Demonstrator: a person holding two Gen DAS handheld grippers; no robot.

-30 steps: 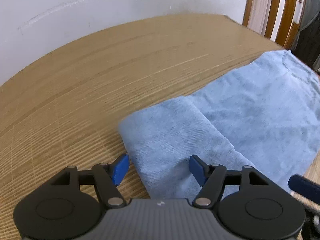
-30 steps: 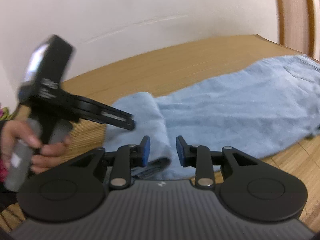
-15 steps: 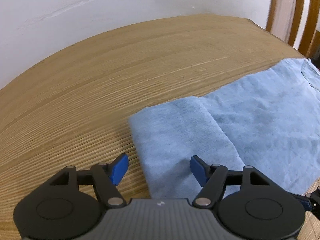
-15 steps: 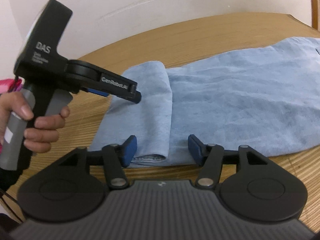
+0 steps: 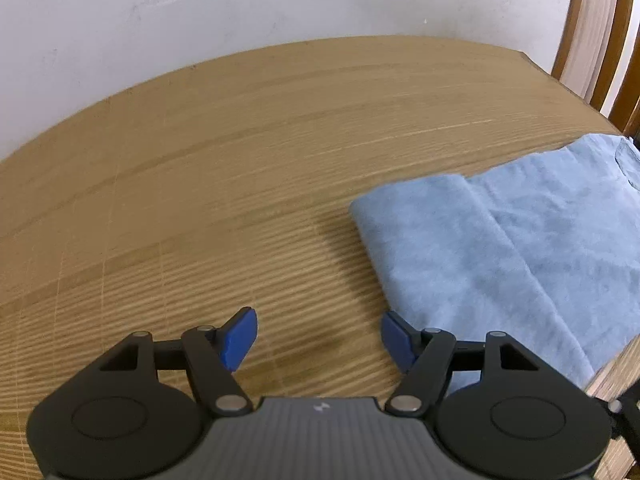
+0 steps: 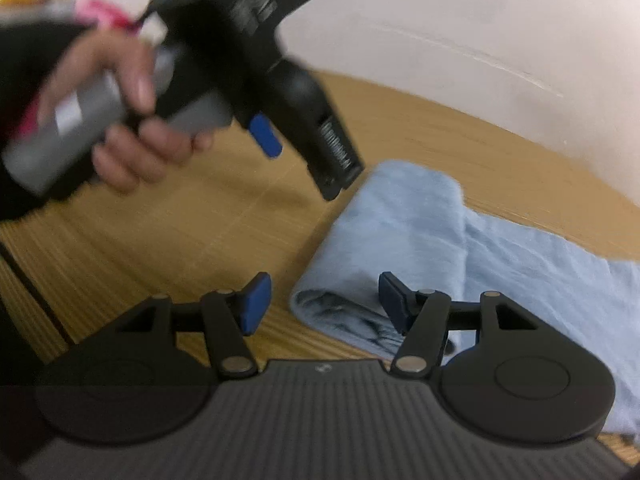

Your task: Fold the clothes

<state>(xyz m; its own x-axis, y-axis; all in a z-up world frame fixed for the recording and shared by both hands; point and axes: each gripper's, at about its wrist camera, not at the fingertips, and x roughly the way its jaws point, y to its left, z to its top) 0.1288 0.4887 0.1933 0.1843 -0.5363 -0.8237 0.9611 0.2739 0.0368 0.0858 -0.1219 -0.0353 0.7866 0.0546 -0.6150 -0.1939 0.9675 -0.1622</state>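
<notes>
Left wrist view: the left gripper is hanging over bare wooden table, its blue-padded jaws standing wide with nothing between them; the right pad is sitting just at the near edge of the light-blue garment, though contact cannot be judged. The garment is lying flat on the right part of the table, its left end turned over into a folded band whose crease is running away from the camera. A white wall is rising behind the table, and wooden slats are showing at the upper right. Right wrist view: the right gripper is pointing at the folded end of the garment, its jaws standing well apart; the near corner of the fold is lying in the gap between the pads, with neither pad pressing on it. Above and to the left, blurred, a hand is gripping the grey handle of the left gripper, which is hovering over the table beside the fold.
</notes>
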